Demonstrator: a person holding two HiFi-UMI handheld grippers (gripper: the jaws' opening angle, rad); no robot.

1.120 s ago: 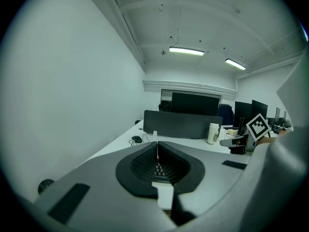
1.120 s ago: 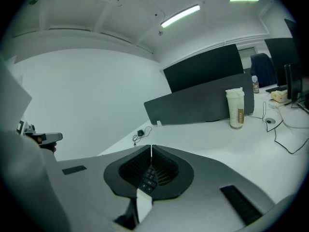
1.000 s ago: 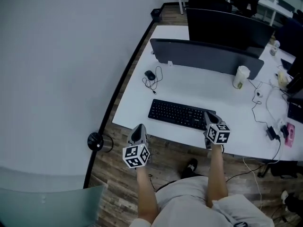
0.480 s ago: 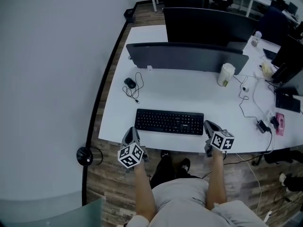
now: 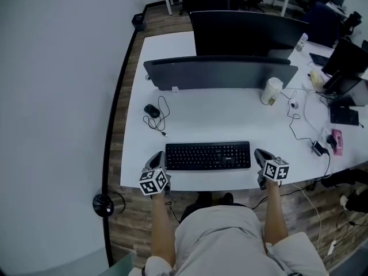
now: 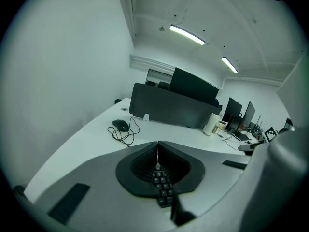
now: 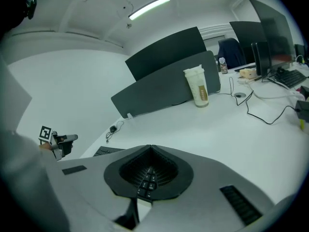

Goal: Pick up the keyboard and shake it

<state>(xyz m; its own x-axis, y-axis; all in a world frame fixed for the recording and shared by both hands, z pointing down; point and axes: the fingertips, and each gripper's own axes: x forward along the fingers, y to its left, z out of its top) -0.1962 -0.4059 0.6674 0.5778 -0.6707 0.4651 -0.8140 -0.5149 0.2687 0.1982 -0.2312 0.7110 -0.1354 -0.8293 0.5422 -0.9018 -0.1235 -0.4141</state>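
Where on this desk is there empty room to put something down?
The big bare strip between the keyboard and the divider panel, from the mouse across to the cup. The right end is crowded with cables and gadgets.

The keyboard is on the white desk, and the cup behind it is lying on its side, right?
Not quite. The cup stands upright, not on its side; the right gripper view shows it plainly. The rest is right: the keyboard is on the white desk, and the cup is behind it.
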